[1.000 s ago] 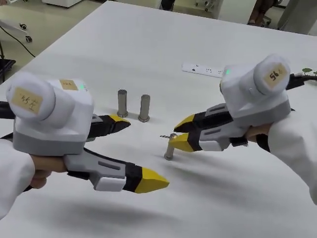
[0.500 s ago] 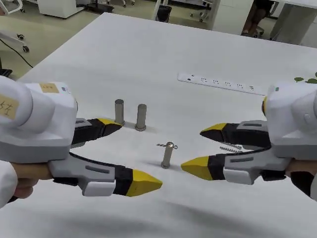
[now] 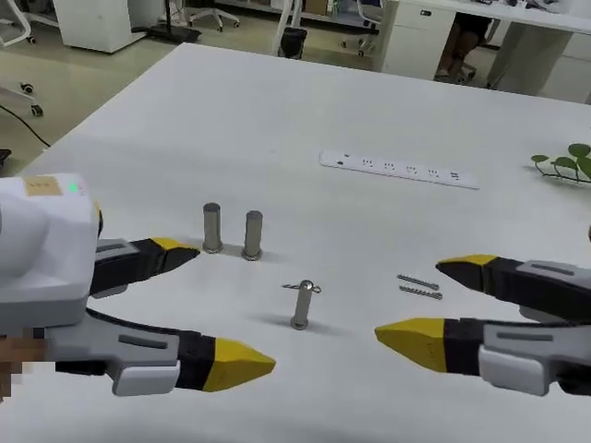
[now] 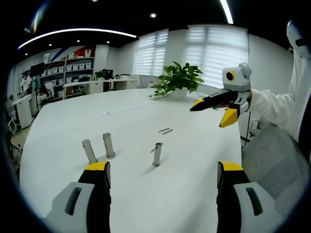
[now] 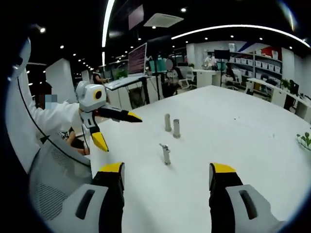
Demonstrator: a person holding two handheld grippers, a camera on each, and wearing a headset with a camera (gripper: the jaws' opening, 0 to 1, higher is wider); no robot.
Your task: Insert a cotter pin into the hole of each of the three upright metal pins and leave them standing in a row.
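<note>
Left tool [image 3: 208,305]: held wide open and empty, low over the table [image 3: 277,111].
Right tool [image 3: 423,300]: spread equally wide with nothing gripped; it is held just beside the two loose cotter pins [image 3: 418,287], judged handy for taking the next one.
Fitted pin [image 3: 301,309]: stood upright between the tools, a cotter pin [image 3: 302,288] passed through its top.
Bare pins [image 3: 211,228]: two are stood side by side farther back, apart from the fitted pin, so one row is not yet formed.
Hidden: the holes of the bare pins are too small to be made out; the right tool's body is cut off at the head view's edge.
</note>
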